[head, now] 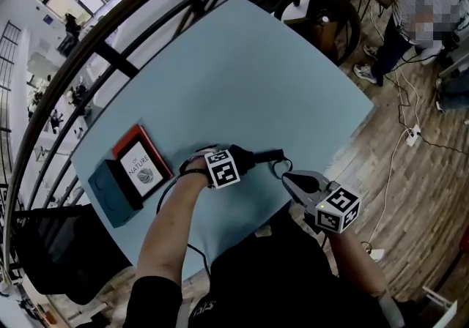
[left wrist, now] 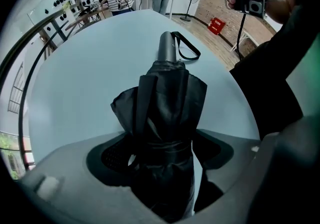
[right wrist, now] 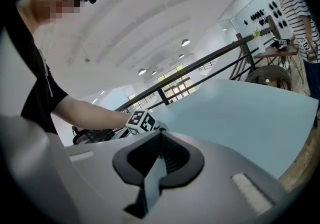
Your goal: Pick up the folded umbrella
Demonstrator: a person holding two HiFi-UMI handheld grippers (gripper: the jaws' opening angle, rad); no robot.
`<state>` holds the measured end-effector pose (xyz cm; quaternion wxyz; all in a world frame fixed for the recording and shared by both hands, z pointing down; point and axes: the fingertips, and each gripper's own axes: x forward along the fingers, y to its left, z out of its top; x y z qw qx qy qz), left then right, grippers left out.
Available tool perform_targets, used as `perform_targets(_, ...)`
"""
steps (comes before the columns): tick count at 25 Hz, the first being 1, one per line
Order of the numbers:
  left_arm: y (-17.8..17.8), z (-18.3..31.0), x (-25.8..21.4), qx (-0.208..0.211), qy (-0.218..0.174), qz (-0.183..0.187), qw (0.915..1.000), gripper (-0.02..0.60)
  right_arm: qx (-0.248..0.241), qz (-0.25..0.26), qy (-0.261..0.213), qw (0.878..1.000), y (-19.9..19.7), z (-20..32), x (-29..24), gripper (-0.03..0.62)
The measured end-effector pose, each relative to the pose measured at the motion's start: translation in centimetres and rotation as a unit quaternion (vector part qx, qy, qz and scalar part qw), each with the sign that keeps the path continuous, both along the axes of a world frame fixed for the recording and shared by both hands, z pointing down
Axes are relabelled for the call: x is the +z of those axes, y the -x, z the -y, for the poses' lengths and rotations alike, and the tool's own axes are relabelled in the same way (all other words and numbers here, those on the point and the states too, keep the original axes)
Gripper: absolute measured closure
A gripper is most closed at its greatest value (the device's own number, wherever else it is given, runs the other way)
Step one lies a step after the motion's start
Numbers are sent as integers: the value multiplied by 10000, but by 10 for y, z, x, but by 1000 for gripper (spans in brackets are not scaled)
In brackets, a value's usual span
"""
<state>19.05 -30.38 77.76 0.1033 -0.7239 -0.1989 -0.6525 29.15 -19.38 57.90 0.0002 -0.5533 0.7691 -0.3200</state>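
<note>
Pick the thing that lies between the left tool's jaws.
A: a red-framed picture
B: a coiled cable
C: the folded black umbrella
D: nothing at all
C: the left gripper view shows the folded black umbrella lying on the table between the wide-apart jaws of the left tool.

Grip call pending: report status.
Left gripper open, straddling folded umbrella. Right gripper shut, empty. Umbrella flat on table, nothing blocking.
</note>
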Motion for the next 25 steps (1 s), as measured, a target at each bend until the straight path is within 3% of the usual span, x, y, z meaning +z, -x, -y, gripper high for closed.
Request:
perform_targets(6, -4, 5, -2, -197, -16, 90, 9998, 281, -176, 103, -54, 9998, -2, -1, -1, 595)
perform_targets(11, -4, 5, -6, -810, -2, -25, 9967, 311, -308, 179, -147, 9993, -9, 0, -7, 594)
perform_targets(15, -9, 4, -27, -1345, 8, -386, 9902, 312, -463, 189, -204, 9985, -17, 0, -15, 595)
perform_targets(19, -10, 15, -63, -2279, 62, -1133, 9671, 313, -692, 269, -257, 9969, -16, 5, -18, 594)
perform_targets(25, 19, 28, -146, -3412, -57, -2315, 9110, 313, -1205, 132, -456, 9916, 8, 29, -35, 595)
